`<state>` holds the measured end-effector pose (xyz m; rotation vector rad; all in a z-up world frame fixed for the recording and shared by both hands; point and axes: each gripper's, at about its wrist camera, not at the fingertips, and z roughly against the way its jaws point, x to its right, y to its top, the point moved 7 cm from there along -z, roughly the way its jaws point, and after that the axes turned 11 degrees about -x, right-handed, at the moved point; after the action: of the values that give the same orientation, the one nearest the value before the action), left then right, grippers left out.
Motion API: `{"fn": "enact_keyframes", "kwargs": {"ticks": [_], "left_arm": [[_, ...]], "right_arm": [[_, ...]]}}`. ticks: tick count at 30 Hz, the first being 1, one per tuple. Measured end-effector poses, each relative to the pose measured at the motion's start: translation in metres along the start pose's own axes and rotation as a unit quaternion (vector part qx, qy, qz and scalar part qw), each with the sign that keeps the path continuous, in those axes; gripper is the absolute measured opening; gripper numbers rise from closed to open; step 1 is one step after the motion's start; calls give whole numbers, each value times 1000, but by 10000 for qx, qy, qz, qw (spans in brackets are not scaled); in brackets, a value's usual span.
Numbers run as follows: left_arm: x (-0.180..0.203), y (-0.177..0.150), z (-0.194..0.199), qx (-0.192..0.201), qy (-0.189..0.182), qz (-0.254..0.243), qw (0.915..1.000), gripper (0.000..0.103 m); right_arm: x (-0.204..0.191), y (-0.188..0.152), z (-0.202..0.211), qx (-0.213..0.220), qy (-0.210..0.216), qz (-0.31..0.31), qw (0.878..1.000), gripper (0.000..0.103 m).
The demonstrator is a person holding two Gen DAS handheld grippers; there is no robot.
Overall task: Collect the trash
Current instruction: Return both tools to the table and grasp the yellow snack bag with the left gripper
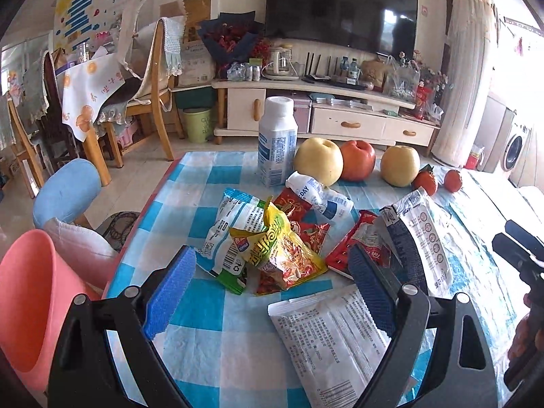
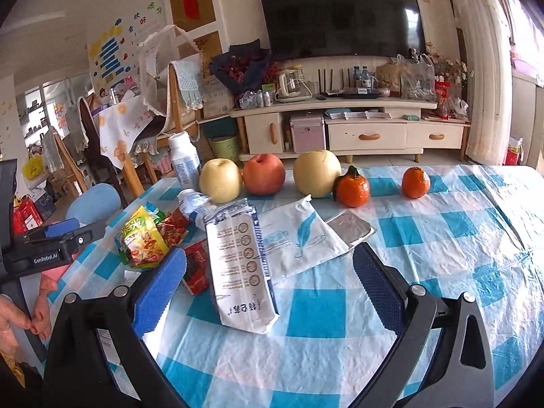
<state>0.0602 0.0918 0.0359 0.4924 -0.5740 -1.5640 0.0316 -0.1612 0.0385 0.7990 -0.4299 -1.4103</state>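
Hovering over the table (image 2: 442,238), both grippers stand with jaws apart and nothing between the pads.

1. Left gripper (image 1: 272,278): held low over a heap of wrappers. A yellow wrapper (image 1: 275,248) sits ahead between its fingers, with a white-and-green packet (image 1: 224,234) to its left and red wrappers (image 1: 306,224) behind. A flat white pouch (image 1: 329,340) lies just under the right finger. A pink bin (image 1: 30,306) stands off the table's left edge.

2. Right gripper (image 2: 268,282): held over a tall white bag (image 2: 238,265) lying flat. A white envelope (image 2: 299,234) and a foil tray (image 2: 350,227) lie just beyond it. The yellow wrapper shows at the left, near the left gripper's body, which a hand (image 2: 20,316) holds.

3. Far edge: a white bottle (image 1: 277,142) stands upright. Beside it sit two yellow apples (image 1: 318,161), a red apple (image 1: 357,159) between them, and two tangerines (image 2: 414,183) further right. A crushed bottle (image 1: 319,197) lies near the fruit.
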Motion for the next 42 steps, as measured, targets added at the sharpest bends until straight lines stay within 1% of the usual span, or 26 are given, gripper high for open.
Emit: {"fn": "enact_keyframes", "kwargs": {"ticks": [5,9,11,13,14,16,19,24,26,30,32,34,35,37,39,42], "left_arm": [[-2,2,-26,-241,84,62,9997,90],[-1,3,-41,-360,125,82,9992,89],[-2,3,-48,-438,113,125,9989,81],[-4,4,-56,-535,-14,286,9982,80],[-5,5,-59,-579,-45,350,9977,77],[-8,6,-64,-624,-48,457,9970,76],[-10,8,-71,-685,-103,563,9960,76],[-9,9,-81,-804,-28,556,9952,74],[-8,8,-85,-882,9,590,9944,68],[-9,7,-89,-916,82,656,9936,63],[-8,8,-89,-919,74,675,9934,56],[-6,7,-90,-935,90,680,9933,53],[-6,7,-90,-924,109,672,9934,51],[-5,6,-89,-905,121,659,9936,47],[-6,6,-88,-910,94,686,9934,45],[-6,5,-87,-928,53,714,9931,42]], "right_arm": [[26,10,-15,-176,-24,-166,9997,99],[46,12,-36,-450,96,-409,9981,99],[49,11,-47,-574,151,-407,9974,99],[45,11,-55,-653,321,-375,9966,99],[42,11,-57,-686,441,-363,9960,99],[35,12,-62,-729,622,-308,9949,99],[37,13,-70,-736,484,-170,9960,99],[68,18,-89,-792,184,-304,9962,99],[71,21,-96,-881,265,-336,9952,99],[62,27,-103,-911,356,-134,9951,98],[58,27,-109,-1048,478,-81,9933,97],[53,26,-115,-1165,626,-20,9912,85],[51,25,-118,-1251,699,7,9897,73],[49,24,-120,-1351,789,47,9877,64],[44,21,-120,-1439,976,110,9847,50],[30,15,-117,-1657,1163,392,9785,48]]}}
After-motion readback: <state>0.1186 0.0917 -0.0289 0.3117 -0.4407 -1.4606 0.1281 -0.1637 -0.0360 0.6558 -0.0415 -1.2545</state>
